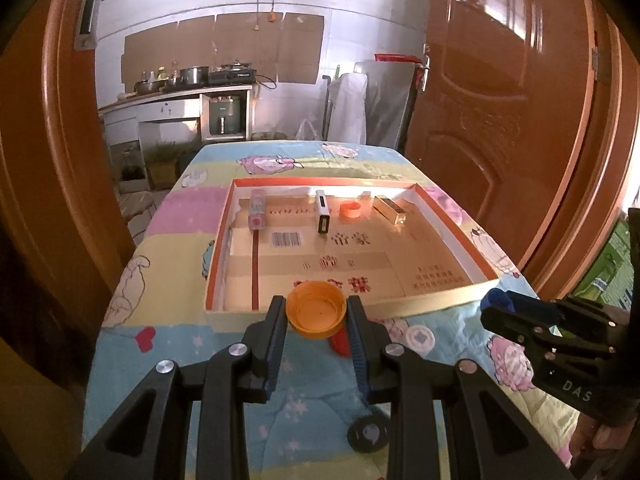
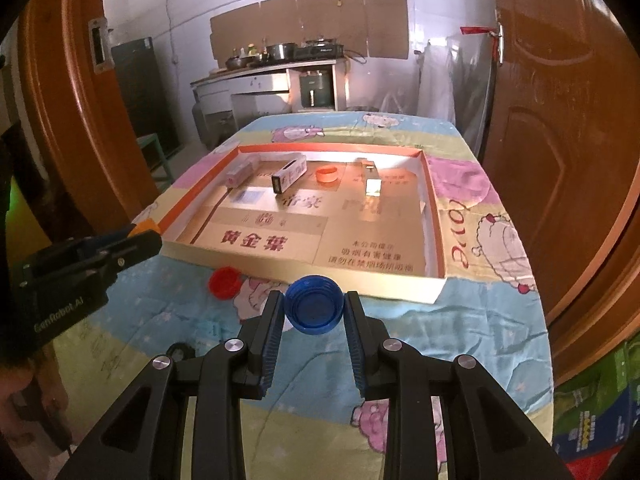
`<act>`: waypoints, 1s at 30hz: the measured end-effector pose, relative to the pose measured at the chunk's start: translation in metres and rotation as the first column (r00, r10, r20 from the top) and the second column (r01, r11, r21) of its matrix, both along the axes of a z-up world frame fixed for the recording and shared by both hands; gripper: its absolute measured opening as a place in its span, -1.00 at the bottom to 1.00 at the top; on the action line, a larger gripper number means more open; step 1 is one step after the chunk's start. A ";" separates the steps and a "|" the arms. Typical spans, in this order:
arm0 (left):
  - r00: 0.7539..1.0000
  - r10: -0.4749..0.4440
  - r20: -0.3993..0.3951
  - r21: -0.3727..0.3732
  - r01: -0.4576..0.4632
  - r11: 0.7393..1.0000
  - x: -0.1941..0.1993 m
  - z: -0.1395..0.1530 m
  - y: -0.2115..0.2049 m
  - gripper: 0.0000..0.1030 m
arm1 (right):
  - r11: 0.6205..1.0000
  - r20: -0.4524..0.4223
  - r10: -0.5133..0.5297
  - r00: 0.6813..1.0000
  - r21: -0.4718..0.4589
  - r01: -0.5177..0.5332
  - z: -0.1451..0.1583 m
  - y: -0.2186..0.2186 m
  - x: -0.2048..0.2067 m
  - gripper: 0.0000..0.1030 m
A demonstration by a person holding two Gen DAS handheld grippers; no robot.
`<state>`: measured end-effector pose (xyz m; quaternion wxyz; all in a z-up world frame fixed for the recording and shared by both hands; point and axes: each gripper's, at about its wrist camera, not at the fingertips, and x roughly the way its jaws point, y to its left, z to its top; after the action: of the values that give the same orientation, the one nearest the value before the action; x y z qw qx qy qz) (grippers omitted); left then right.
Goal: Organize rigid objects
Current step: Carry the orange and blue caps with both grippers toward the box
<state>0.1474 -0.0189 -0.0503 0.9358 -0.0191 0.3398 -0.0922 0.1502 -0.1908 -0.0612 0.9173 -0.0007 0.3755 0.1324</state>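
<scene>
Carrying step: left gripper jaws clamp an orange cap, right gripper jaws a blue cap — next, set both in the tray at twelve o'clock.

My left gripper is matte black plastic, two long angular fingers faced with ribbed dark-blue pads and pinned to open triangular linkage arms by round silver screws. My right gripper is built the same, black with blue ribbed pads and silver pivots. Seen side-on beside the tray, each black body shows small screw heads and pale lettering, one reading "GenRobot.AI", the other partly cut off.
</scene>
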 end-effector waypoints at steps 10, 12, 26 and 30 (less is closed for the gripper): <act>1.000 0.000 -0.003 0.019 0.000 1.000 0.024 0.005 -0.003 -0.42 | 1.000 0.020 -0.009 1.000 0.003 0.009 0.008 -0.008 0.025 -0.40; 1.000 0.000 -0.002 0.023 0.000 1.000 0.028 0.005 -0.003 -0.42 | 1.000 0.024 -0.009 1.000 0.005 0.009 0.010 -0.009 0.029 -0.40; 1.000 0.005 -0.029 0.044 -0.003 0.999 0.070 0.001 -0.006 -0.42 | 1.000 0.026 0.006 1.000 -0.010 -0.005 0.010 -0.011 0.070 -0.40; 0.999 0.006 -0.036 0.044 -0.005 0.999 0.080 -0.001 -0.005 -0.42 | 1.000 0.025 0.015 1.000 -0.015 -0.015 0.009 -0.010 0.082 -0.40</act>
<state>0.2277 -0.0239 -0.0509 0.9299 -0.0009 0.3586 -0.0817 0.2318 -0.2006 -0.0523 0.9209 -0.0119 0.3650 0.1366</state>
